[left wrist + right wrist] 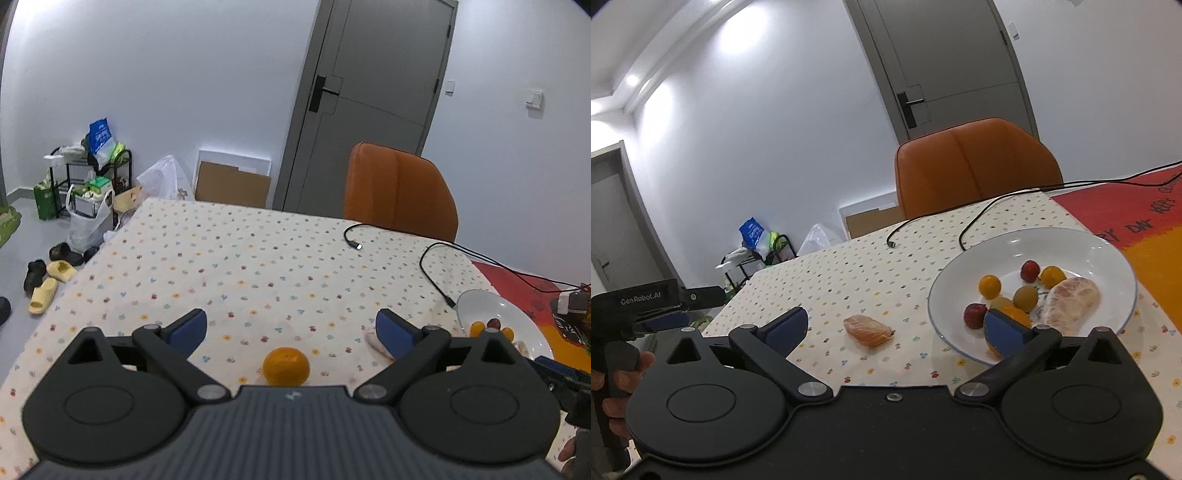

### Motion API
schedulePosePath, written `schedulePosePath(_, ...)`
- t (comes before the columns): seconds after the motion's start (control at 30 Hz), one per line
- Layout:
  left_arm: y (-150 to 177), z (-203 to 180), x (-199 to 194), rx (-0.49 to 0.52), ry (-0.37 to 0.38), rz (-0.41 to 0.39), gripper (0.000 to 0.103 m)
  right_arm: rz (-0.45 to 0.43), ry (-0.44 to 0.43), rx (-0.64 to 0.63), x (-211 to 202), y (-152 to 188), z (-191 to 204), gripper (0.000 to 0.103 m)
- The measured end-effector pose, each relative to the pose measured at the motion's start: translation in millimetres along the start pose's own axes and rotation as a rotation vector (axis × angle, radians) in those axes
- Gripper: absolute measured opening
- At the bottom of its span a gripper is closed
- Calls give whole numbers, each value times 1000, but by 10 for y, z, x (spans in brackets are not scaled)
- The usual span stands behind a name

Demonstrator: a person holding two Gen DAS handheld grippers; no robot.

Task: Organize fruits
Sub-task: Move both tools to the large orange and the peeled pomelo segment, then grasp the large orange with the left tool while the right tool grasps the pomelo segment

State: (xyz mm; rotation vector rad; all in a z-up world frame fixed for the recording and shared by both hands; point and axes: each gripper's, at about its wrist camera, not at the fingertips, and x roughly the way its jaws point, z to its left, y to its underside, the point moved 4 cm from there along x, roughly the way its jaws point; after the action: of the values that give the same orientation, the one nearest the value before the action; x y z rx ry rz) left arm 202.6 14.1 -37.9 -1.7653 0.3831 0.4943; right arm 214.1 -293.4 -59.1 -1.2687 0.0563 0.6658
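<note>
In the left wrist view my left gripper (291,328) is open, and a round orange (286,366) lies on the flowered tablecloth between its fingers, near the gripper body and touching neither pad. My right gripper (897,328) is open wide. A peeled pinkish citrus segment (868,330) lies on the cloth between its fingers, untouched. To the right, a white plate (1052,243) holds several small yellow, red and green fruits, a large peeled segment (1071,302) and an orange (1015,315) partly hidden behind the right finger. The plate (484,306) also shows at the left view's right edge.
Two black cables (430,273) trail across the table toward the plate. An orange chair (399,192) stands at the far edge. A red and orange mat (1137,210) covers the table's right side. A hand holds the left gripper body (653,299) at the right view's left edge.
</note>
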Motion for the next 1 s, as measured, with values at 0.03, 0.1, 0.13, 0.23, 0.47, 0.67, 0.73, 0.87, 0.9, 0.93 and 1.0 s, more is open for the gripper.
schedulePosePath(0.03, 18, 21, 21, -7, 2, 6, 97, 4, -9, -6, 21, 6, 15, 103)
schedulePosePath(0.1, 57, 65, 61, -20, -1, 18, 97, 16, -27, -31, 70, 16, 63, 103)
schedulePosePath(0.13, 73, 82, 79, -21, -5, 21, 97, 21, -31, -48, 88, 18, 95, 103)
schedulePosePath(0.23, 111, 122, 135, -13, -18, 29, 97, 34, -46, -76, 139, 19, 154, 103)
schedulePosePath(0.47, 178, 141, 276, -1, -19, 55, 95, 83, -81, -103, 338, 24, 242, 103)
schedulePosePath(0.67, 229, 124, 396, 7, -18, 71, 93, 124, -89, -141, 504, 36, 290, 103)
schedulePosePath(0.73, 244, 111, 441, 17, -21, 78, 91, 132, -96, -152, 547, 29, 307, 103)
schedulePosePath(0.87, 290, 86, 537, 27, -27, 103, 88, 140, -104, -174, 618, 16, 346, 103)
schedulePosePath(0.9, 299, 78, 554, 28, -29, 106, 87, 142, -106, -174, 636, 10, 347, 103)
schedulePosePath(0.93, 308, 74, 568, 31, -30, 107, 87, 142, -109, -171, 651, 6, 347, 103)
schedulePosePath(1.0, 326, 72, 608, 38, -37, 112, 78, 144, -111, -164, 690, -9, 333, 103)
